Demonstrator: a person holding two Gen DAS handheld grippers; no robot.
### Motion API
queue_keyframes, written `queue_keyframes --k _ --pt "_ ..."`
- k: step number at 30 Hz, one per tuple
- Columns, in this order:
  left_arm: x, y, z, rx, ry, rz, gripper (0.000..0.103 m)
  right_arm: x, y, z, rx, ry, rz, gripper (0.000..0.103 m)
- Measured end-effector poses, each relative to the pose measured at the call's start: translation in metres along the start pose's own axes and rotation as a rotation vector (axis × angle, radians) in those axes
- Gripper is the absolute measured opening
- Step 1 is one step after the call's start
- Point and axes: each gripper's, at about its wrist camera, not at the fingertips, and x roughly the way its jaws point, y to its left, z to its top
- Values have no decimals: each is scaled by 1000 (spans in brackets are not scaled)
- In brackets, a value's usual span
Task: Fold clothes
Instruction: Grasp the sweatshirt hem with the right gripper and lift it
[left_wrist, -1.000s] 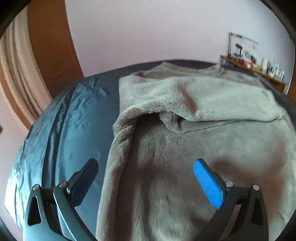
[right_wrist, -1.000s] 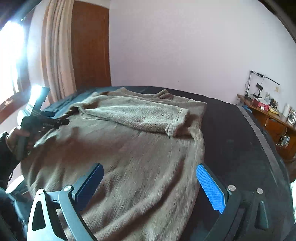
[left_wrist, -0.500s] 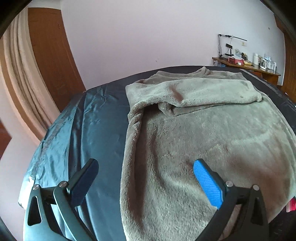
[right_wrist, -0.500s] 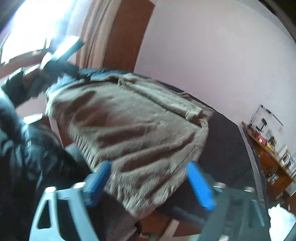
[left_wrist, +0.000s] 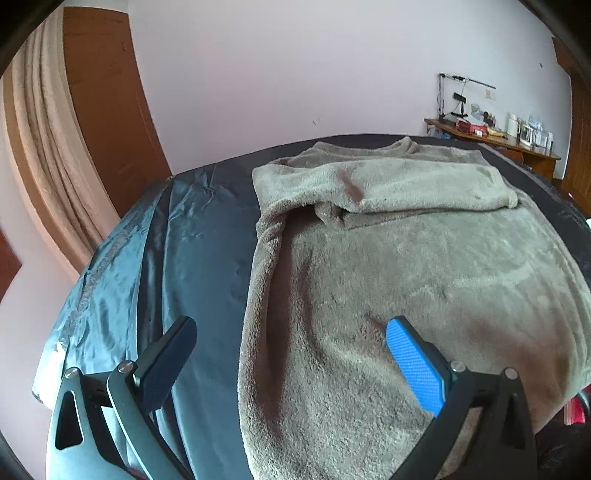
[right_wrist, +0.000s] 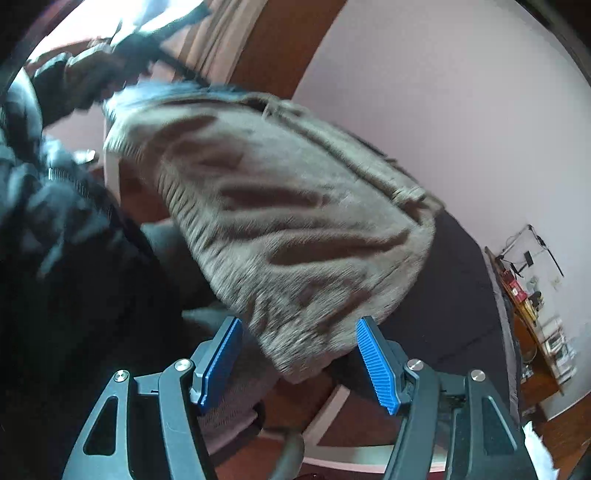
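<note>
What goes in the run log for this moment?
stage: sleeve folded | sweater: flat on bed | left gripper: open | right gripper: open at hem corner

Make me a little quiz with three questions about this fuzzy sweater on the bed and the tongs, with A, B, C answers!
1. Where does the sweater lie?
A. on the bed
B. on the desk
C. on the floor

2. What colour are the pads on the right tongs?
A. red
B. blue
C. yellow

3. What are the left tongs doing?
A. pinching a sock
B. squeezing the curtain
C. standing open, holding nothing

Answers:
1. A, it is spread over the dark bed sheet.
2. B, both ribbed pads show bright blue.
3. C, the fingers stand wide apart above the sweater's edge with nothing gripped.
</note>
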Motion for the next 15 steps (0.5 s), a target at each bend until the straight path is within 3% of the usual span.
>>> queue_keyframes --k 6,10,15 --pt "4 0 -5 0 17 1 103 6 0 -1 -19 0 -98 65" --pt "7 -1 -8 14 31 1 103 9 -1 5 -1 -12 -134 34" --pt "3 -6 -12 48 18 -10 103 -3 -11 30 48 -108 -206 30"
